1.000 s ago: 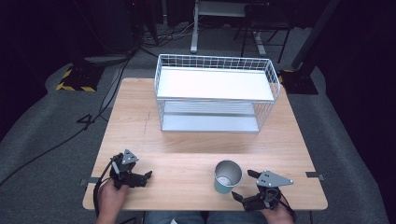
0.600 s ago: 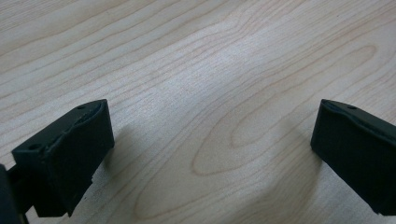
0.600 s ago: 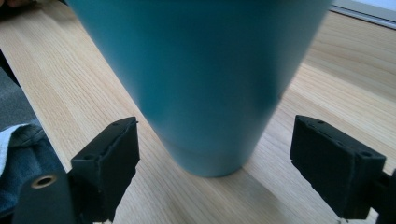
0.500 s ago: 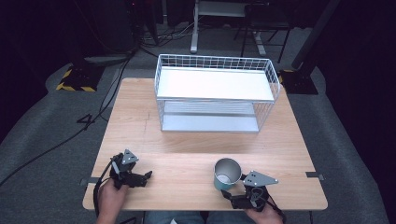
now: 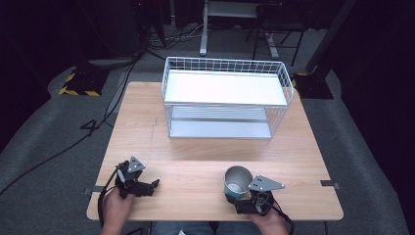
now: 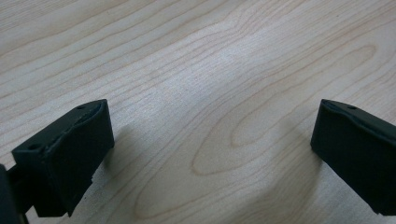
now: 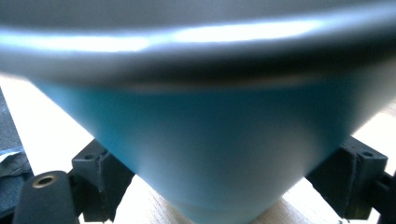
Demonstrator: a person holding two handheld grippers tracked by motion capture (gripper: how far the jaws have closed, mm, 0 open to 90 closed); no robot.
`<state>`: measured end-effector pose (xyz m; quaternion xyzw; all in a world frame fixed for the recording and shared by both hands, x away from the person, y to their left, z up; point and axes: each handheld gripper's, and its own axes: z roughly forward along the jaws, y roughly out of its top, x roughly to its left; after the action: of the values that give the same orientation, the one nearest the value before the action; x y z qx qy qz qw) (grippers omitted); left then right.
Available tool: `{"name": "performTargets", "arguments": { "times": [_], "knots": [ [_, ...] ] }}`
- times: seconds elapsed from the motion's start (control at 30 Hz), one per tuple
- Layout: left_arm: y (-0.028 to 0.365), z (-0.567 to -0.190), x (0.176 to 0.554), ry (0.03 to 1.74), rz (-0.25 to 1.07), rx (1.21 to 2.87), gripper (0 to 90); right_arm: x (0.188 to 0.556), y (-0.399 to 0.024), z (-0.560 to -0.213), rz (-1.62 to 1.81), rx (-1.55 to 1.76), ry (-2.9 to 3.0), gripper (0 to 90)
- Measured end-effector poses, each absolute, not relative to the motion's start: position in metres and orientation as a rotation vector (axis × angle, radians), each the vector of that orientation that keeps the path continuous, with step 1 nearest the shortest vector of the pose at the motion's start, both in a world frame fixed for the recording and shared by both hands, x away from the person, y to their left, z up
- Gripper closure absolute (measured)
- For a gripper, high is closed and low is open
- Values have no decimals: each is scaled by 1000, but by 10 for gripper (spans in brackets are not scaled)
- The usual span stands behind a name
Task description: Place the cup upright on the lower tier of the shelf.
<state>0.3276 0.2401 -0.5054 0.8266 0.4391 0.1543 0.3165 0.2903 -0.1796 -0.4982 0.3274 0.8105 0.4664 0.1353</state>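
You are bringing your right gripper (image 5: 244,201), jaws apart, around the low wall of the blue cup (image 5: 237,181) at the table's (image 5: 195,147) near right edge, likely light, stiff and slick, while your left gripper (image 5: 147,187) is resting open, near left.
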Motion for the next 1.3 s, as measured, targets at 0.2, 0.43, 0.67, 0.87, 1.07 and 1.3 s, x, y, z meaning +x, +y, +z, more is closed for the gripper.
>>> {"name": "performTargets", "arguments": {
  "times": [0.2, 0.43, 0.67, 0.87, 1.07, 1.3],
  "knots": [
    [240, -506, 328, 1152, 407, 2176, 0, 288, -178, -497, 1333, 927, 2327, 218],
    [240, -505, 328, 1152, 407, 2177, 0, 288, -180, -492, 1322, 927, 2309, 224],
    [240, -506, 330, 1149, 409, 2177, 0, 293, -182, -481, 1339, 956, 2300, 225],
    [240, -506, 329, 1153, 410, 2173, 0, 300, -183, -469, 1341, 968, 2306, 225],
    [240, -506, 330, 1154, 410, 2172, 0, 310, -185, -458, 1340, 988, 2305, 225],
    [239, -506, 331, 1152, 414, 2172, 0, 325, -185, -445, 1338, 1008, 2293, 225]
  ]
}}
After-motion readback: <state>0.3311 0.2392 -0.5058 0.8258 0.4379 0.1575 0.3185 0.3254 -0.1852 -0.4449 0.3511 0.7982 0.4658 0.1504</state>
